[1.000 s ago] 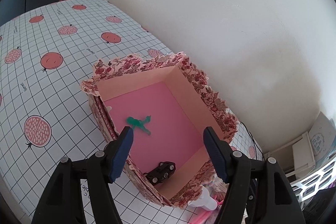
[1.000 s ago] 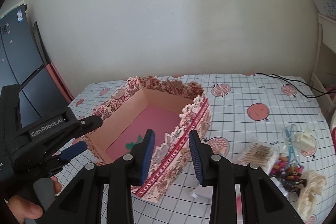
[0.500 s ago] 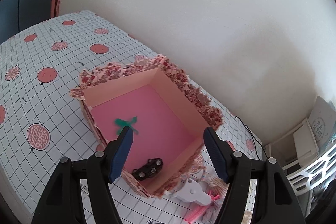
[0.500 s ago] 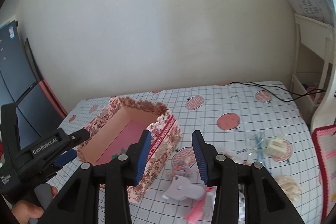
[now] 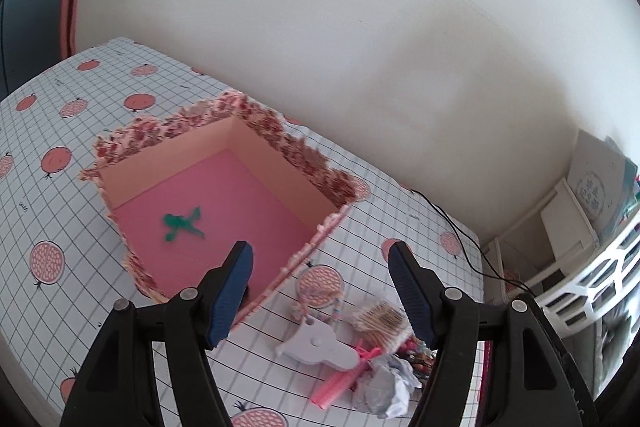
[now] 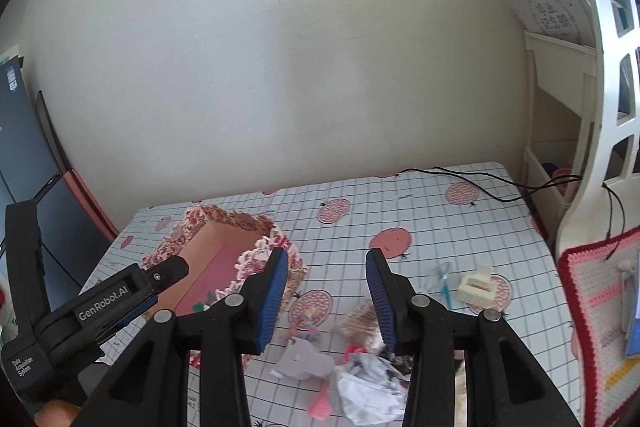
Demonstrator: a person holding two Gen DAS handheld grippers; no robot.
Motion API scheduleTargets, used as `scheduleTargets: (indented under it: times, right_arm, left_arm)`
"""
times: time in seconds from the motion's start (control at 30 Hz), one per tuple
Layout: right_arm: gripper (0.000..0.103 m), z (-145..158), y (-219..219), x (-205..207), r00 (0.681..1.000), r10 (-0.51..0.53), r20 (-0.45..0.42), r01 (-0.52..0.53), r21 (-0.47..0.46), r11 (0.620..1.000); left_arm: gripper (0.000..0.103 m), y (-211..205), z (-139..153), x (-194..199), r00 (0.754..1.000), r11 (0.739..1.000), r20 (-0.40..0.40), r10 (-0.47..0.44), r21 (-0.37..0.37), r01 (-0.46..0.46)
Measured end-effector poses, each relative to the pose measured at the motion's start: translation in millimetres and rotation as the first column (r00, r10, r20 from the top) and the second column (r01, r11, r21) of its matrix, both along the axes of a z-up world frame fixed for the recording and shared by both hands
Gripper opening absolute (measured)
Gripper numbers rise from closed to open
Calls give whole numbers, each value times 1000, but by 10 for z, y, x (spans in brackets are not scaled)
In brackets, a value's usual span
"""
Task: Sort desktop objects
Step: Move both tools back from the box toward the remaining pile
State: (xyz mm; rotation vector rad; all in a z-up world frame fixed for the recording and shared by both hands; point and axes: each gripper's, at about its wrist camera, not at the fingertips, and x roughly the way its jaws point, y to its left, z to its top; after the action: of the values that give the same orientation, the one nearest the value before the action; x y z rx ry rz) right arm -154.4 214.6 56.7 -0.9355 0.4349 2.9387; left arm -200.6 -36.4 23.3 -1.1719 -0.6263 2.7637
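I am holding both the left gripper (image 5: pixel 320 269) and the right gripper (image 6: pixel 327 273) open and empty. The crumpled paper (image 6: pixel 370 393) is looking light and soft, so I am planning to pinch its middle.

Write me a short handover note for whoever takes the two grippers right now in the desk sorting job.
Left gripper: open, empty, above the near corner of the floral-trimmed pink cardboard box.
Right gripper: open, empty, jaws just widened.
Done: green plastic clip lies in the box.
Left: the pile on the pomegranate-print tablecloth beside the box: white plastic gadget, pink comb, crumpled white paper, packet of cotton swabs, cream hair claw.
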Motion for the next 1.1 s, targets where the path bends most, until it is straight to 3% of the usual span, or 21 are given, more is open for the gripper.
scheduleTargets:
  times: [0.2,0.3,0.37,0.47,0.6,0.77,0.93,1.1]
  right_arm:
    - [44,-54,164,2,998,-18,56,16,24,1000]
    - [53,-148,199,-31,994,-16,111,12,38,999]
    - [59,-256,192,-78,987,1,160,-8,49,999]
    - [59,-475,186,-171,969,16,246,-33,63,997]
    - [59,-689,203,-205,952,39,303,-52,36,998]
    - [61,-901,230,-258,922,46,385,-67,41,997]
    - [68,-1004,253,-268,903,72,424,-83,8,996]
    - [70,-1010,181,-271,893,103,439,-124,18,992]
  left_arm:
    - [71,206,-21,-8,999,999,18,-35,-20,35]
    - [72,289,-87,-31,998,998,41,-48,-30,50]
    - [76,341,-172,-66,995,997,74,-65,-30,67]
    - [77,385,-335,-133,986,996,137,-92,9,92]
    - [77,468,-538,-194,975,996,207,-83,-21,89]
    - [77,511,-812,-250,956,995,278,-95,11,96]
    - [77,516,-1042,-294,936,997,342,-79,29,74]
    - [77,521,-1099,-283,931,997,358,-70,35,62]
